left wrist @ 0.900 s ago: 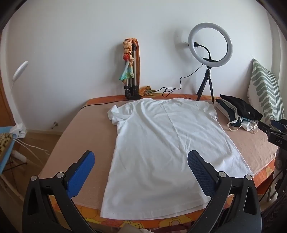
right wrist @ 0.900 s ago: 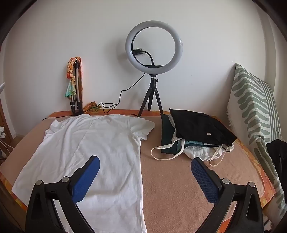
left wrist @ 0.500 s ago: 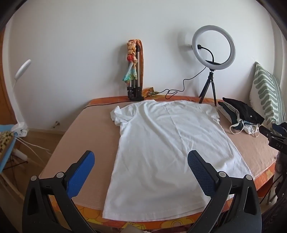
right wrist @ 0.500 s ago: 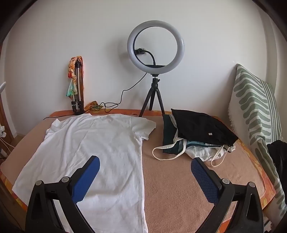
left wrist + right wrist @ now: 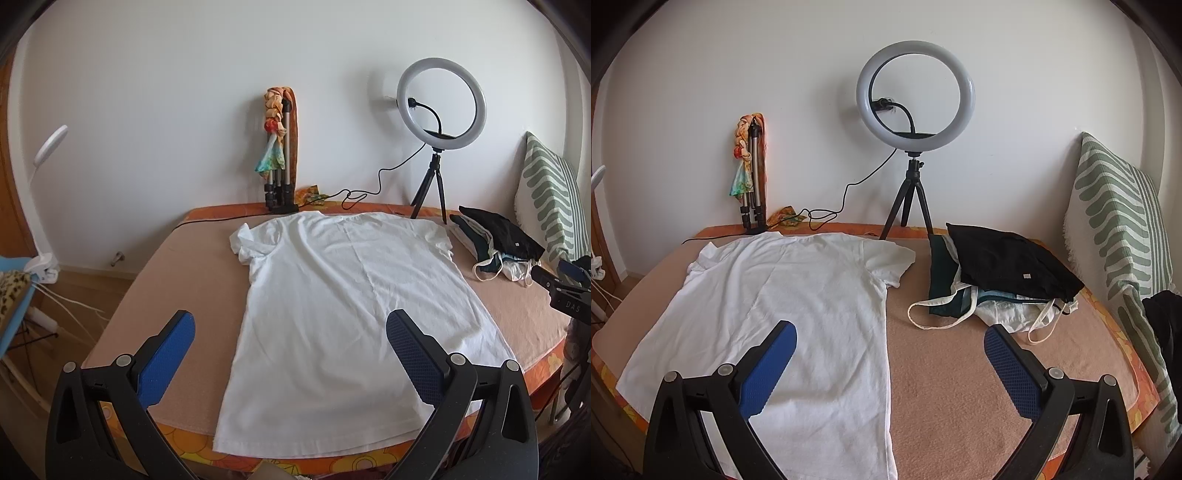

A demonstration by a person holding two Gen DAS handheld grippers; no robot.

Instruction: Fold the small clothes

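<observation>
My left gripper [image 5: 290, 349] hangs above the near end of the bed, jaws spread wide with nothing between the blue pads; my right gripper [image 5: 888, 356] is likewise fully spread and empty.

The white T-shirt [image 5: 340, 306] lies flat on the tan blanket [image 5: 177, 280], directly ahead of the left gripper and ahead-left of the right one. Its long axis runs straight away from me: hem nearest the grippers, collar farthest, toward the wall. The sleeve on the left gripper's outer side is crumpled under itself; the other sleeve [image 5: 892, 264] lies spread out. From the right wrist view, the shirt's straight side seam runs away just inside the left finger of my right gripper.

The hem sits just short of the bed's near edge, where an orange flowered cover [image 5: 369, 461] shows. To the left of the shirt a broad strip of bare blanket lies before the bed's side edge. To the right, a narrower bare strip separates the shirt from a pile of dark and light clothes [image 5: 1004, 273], which sits ahead of my right gripper's right finger, apart from the shirt. Beyond the collar, a ring light on a tripod [image 5: 915, 110] and a folded tripod [image 5: 279, 155] stand against the wall. A striped pillow [image 5: 1115, 236] borders the far right.
</observation>
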